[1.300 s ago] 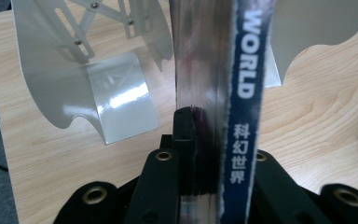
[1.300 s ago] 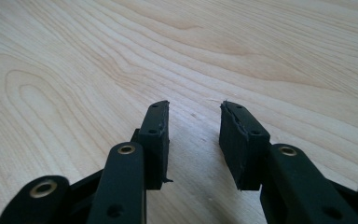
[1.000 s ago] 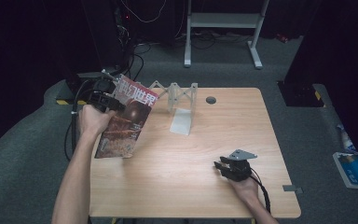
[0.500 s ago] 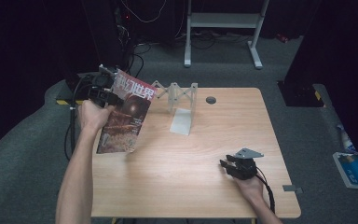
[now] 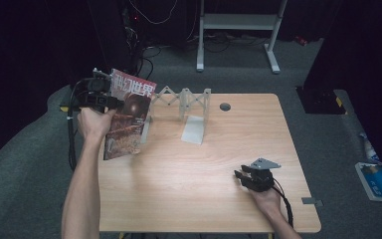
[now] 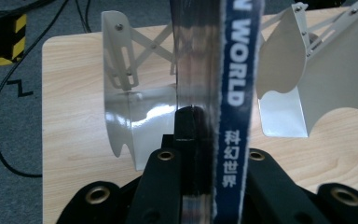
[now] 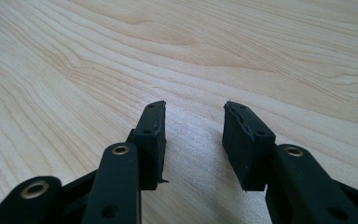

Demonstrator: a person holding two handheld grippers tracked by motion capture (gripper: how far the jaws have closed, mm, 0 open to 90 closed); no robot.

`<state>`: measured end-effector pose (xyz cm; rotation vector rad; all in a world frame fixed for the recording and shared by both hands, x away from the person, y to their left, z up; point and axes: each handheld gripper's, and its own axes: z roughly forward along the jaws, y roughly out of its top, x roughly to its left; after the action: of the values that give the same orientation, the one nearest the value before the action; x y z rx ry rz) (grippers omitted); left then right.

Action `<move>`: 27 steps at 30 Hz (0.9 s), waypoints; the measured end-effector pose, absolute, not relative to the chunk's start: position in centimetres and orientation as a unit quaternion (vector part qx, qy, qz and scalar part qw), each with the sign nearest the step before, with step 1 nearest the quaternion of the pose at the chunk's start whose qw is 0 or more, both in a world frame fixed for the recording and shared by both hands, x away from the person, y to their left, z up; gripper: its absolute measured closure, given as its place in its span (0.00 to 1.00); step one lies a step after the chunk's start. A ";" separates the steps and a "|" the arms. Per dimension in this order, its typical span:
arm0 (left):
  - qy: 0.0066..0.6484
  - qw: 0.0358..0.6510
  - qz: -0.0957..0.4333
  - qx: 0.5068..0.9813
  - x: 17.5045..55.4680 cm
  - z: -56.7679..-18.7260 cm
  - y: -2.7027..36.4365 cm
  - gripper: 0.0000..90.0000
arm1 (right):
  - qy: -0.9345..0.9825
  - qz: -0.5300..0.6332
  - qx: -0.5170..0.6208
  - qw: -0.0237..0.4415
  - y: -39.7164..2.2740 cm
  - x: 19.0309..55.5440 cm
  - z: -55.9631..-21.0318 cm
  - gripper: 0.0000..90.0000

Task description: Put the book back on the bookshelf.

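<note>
A magazine (image 5: 129, 119) with a reddish-brown cover stands tilted over the wooden table's (image 5: 189, 189) left edge. My left gripper (image 5: 113, 103) is shut on it near the top. In the left gripper view the black jaws (image 6: 200, 114) clamp the magazine edge-on, and its blue spine (image 6: 237, 93) reads "WORLD" above Chinese characters. Just beyond it stands a white metal expanding book rack (image 5: 184, 102) with upright plates (image 6: 121, 88) and scissor links. My right gripper (image 5: 248, 178) rests low on the table's front right. Its jaws (image 7: 193, 123) are open over bare wood with nothing between them.
A round cable hole (image 5: 225, 106) sits in the table behind the rack. Cables and a yellow-black striped box (image 6: 2, 32) lie on the grey carpet at the left. A white desk frame (image 5: 238, 25) stands behind the table, and a blue-white packet (image 5: 378, 180) lies on the floor at the right.
The left hand has raised the magazine slightly and tipped it more upright, drifting a little left. The right gripper has stayed where it was.
</note>
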<state>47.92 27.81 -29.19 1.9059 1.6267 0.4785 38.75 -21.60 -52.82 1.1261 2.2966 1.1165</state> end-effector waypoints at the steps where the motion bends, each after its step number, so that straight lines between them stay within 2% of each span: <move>1: 0.610 0.291 0.179 0.715 47.9 -29.2 27.8 0.93 | 0.810 0.394 0.397 0.174 -21.6 38.7 -52.8 0.66; 19: 0.623 0.325 0.230 0.674 48.8 -30.9 27.9 0.93 | 0.812 0.392 0.395 0.179 -21.5 38.7 -52.8 0.66; 27: 0.623 0.353 0.236 0.657 48.8 -31.6 27.7 0.93 | 0.811 0.392 0.395 0.179 -21.5 38.7 -52.9 0.65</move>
<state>48.84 27.68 -31.56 1.6996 1.6112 0.6115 38.70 -21.48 -52.85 1.1163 2.2940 1.1082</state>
